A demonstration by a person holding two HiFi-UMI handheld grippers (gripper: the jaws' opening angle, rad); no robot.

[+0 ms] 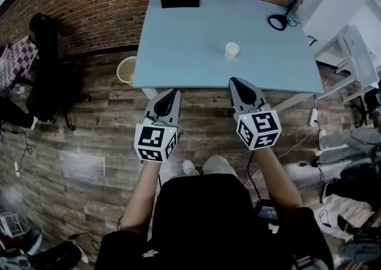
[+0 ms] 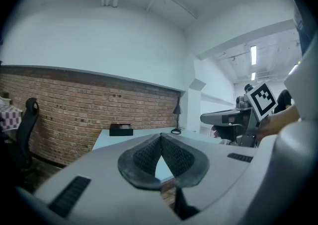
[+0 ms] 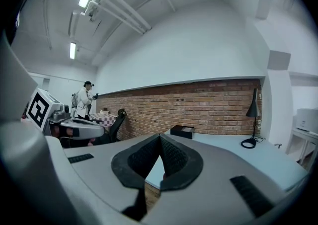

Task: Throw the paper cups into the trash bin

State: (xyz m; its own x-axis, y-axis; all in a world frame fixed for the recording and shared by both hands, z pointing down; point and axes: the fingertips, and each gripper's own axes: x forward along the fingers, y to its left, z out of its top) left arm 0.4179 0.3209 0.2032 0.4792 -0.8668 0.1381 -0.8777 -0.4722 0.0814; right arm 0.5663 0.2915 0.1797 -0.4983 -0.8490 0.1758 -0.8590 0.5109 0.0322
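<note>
Held left gripper and right gripper pinched together, empty. Saw paper cup upright near table's near edge, trash bin off its left corner. Risked tipping cup if reached unopened.

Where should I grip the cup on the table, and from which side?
Probably its side wall, midway up, coming level from the near table edge with the right tongs, opened first: the cup stands alone, almost straight ahead of them.

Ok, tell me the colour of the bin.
The bin is cream; the head view shows it best.
</note>
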